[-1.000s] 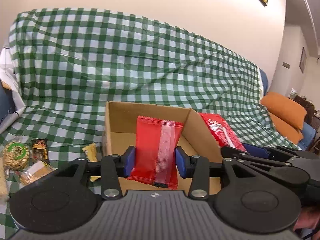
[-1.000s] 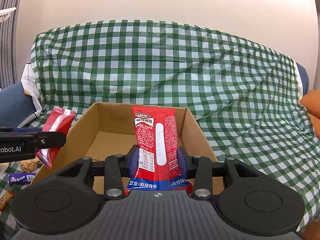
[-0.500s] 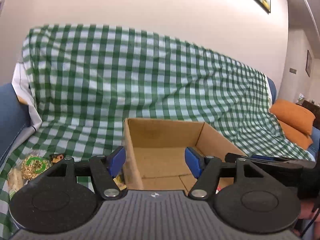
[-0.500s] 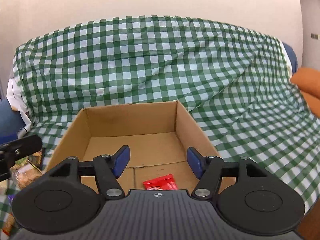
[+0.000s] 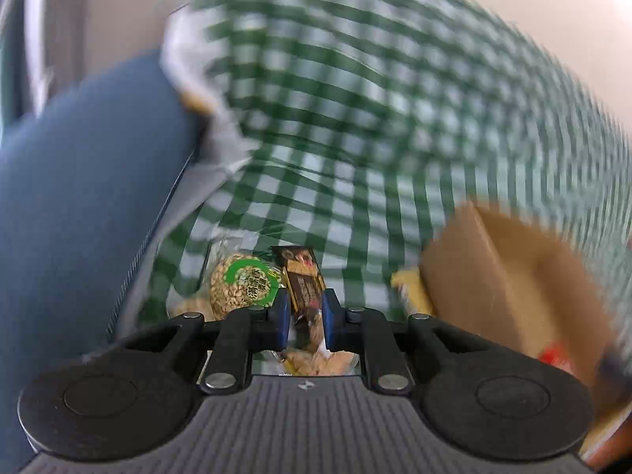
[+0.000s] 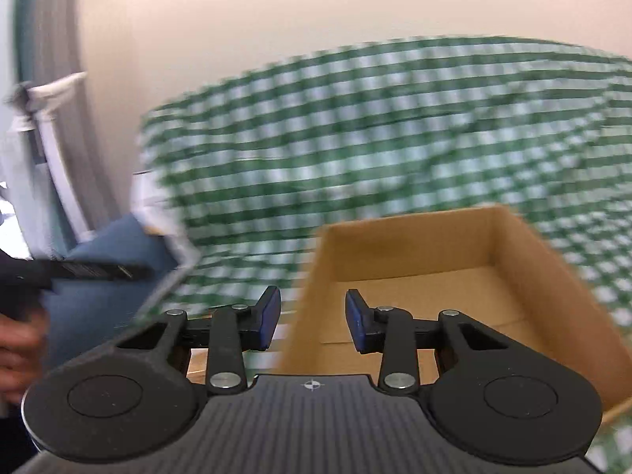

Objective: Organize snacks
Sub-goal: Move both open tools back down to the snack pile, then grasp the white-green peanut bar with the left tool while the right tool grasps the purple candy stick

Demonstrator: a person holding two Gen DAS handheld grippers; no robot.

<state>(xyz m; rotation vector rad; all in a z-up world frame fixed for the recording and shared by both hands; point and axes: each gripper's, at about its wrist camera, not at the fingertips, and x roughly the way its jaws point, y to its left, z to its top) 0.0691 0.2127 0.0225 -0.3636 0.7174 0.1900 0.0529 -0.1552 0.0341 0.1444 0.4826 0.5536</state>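
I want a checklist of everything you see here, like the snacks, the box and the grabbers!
Surface: green checked cloth over a sofa.
Job's things: cardboard box, open; dark snack bar; round green-label snack; more packets, blurred.
Clutter: nothing seen.
Grippers: left gripper closing, dark bar between its pads; right gripper closing, nothing between.
Cables: nothing seen.
Surroundings: blue cushion, pale wall.

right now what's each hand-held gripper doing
left hand-held gripper: closing on the dark snack bar between its jaws
right hand-held gripper: closing, nothing between its jaws
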